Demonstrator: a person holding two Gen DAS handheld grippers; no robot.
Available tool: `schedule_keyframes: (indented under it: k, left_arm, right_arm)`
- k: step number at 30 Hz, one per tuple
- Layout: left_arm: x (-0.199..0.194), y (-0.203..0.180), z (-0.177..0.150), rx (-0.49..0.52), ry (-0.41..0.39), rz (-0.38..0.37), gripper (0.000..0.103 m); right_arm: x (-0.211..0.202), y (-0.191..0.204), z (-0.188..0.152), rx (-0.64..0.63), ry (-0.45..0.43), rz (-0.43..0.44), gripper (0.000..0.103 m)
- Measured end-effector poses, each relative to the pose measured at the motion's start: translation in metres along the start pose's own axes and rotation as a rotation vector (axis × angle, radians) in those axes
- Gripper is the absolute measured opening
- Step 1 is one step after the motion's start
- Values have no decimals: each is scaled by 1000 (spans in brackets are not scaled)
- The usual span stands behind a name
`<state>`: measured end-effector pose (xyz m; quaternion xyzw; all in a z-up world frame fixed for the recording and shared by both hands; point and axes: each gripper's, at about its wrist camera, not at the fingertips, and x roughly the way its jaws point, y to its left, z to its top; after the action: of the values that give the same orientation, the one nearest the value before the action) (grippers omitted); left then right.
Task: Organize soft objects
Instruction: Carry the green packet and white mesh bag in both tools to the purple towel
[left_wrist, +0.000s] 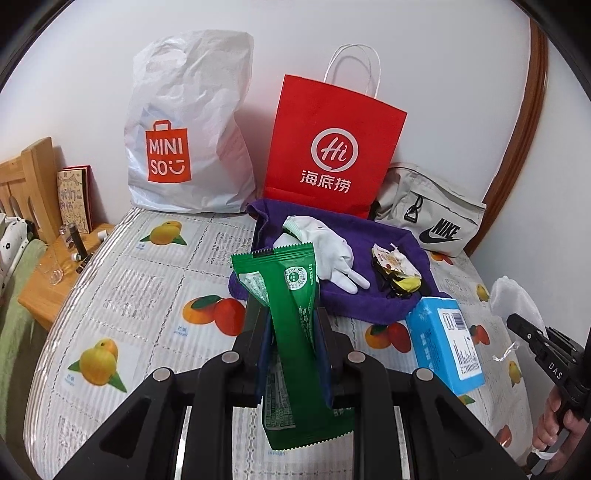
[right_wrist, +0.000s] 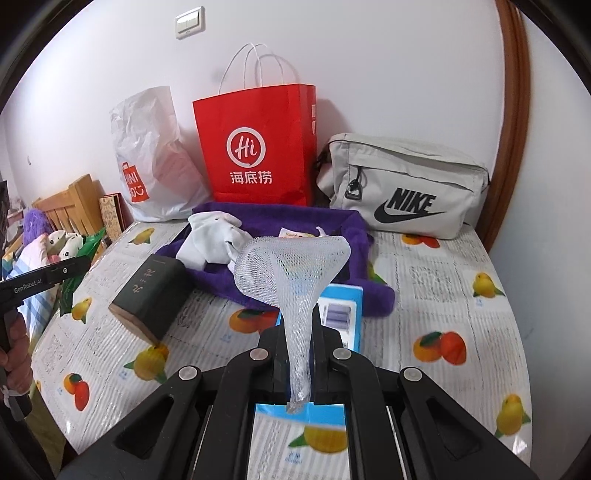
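My left gripper (left_wrist: 290, 317) is shut on a green snack packet (left_wrist: 284, 280), which stands up between its fingers above the fruit-print table (left_wrist: 147, 280). My right gripper (right_wrist: 297, 325) is shut on a white foam net sleeve (right_wrist: 291, 262) that flares out above the fingers. Just ahead lies a purple towel (left_wrist: 373, 232) (right_wrist: 280, 221) with a white glove (left_wrist: 328, 251) (right_wrist: 210, 240) and a crumpled wrapper (left_wrist: 395, 266) on it. The right gripper (left_wrist: 517, 325) with its net (left_wrist: 513, 295) shows at the right edge of the left wrist view. The left gripper (right_wrist: 83, 265) and its packet (right_wrist: 90, 245) show at the left edge of the right wrist view.
A white Miniso plastic bag (left_wrist: 188, 140), a red paper bag (left_wrist: 332, 147) (right_wrist: 258, 147) and a beige Nike pouch (left_wrist: 428, 214) (right_wrist: 402, 188) line the back wall. A blue box (left_wrist: 443, 343) (right_wrist: 340, 306) and a dark box (right_wrist: 151, 295) lie on the table. A wooden stand (left_wrist: 44, 280) stands left.
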<state>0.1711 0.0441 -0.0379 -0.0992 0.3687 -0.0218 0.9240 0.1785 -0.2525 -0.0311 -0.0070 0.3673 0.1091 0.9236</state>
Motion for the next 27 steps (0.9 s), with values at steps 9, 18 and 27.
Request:
schedule_keyframes:
  k: [9, 18, 27]
  left_arm:
    - [26, -3, 22, -2, 28, -20, 21]
    - [51, -4, 41, -14, 53, -46, 21]
    - [81, -12, 55, -23, 87, -68, 21]
  right_arm:
    - [26, -1, 25, -17, -12, 10, 6]
    - [60, -14, 46, -8, 12, 6, 6]
    - [90, -25, 65, -20, 25, 9, 6]
